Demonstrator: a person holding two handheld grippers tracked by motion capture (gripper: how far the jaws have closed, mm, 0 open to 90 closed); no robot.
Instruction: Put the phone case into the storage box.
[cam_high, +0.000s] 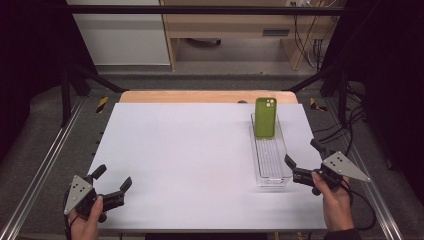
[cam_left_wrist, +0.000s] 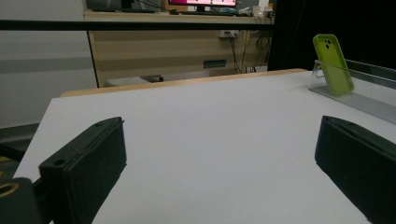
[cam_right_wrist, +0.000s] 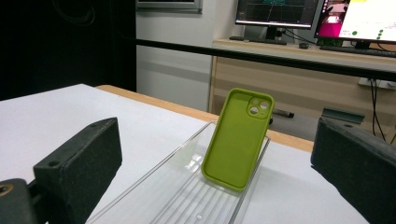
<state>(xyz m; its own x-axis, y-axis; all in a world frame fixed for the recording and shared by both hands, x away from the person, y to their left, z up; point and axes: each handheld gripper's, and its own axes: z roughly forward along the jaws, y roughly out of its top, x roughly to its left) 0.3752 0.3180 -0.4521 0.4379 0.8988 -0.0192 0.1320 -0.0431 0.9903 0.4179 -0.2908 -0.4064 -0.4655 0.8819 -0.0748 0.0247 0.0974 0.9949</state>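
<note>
The right gripper, jaws spread, faced the near end of the clear tray. It should have closed gently on the leaning green phone case; the left gripper rested spread.

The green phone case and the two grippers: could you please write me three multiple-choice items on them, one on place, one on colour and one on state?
1. Where is the phone case?
A. flat on the white table
B. propped at the far end of the clear tray
C. held in the left gripper

2. What colour is the phone case?
A. red
B. black
C. green

3. How do the left gripper and the right gripper stand?
A. both open and empty
B. both shut on the tray
C. one shut on the case

Answers: 1 B, the case leans upright against the tray's far wall; 2 C, it is lime green in all views; 3 A, each gripper's jaws stand wide apart with nothing between them.
</note>
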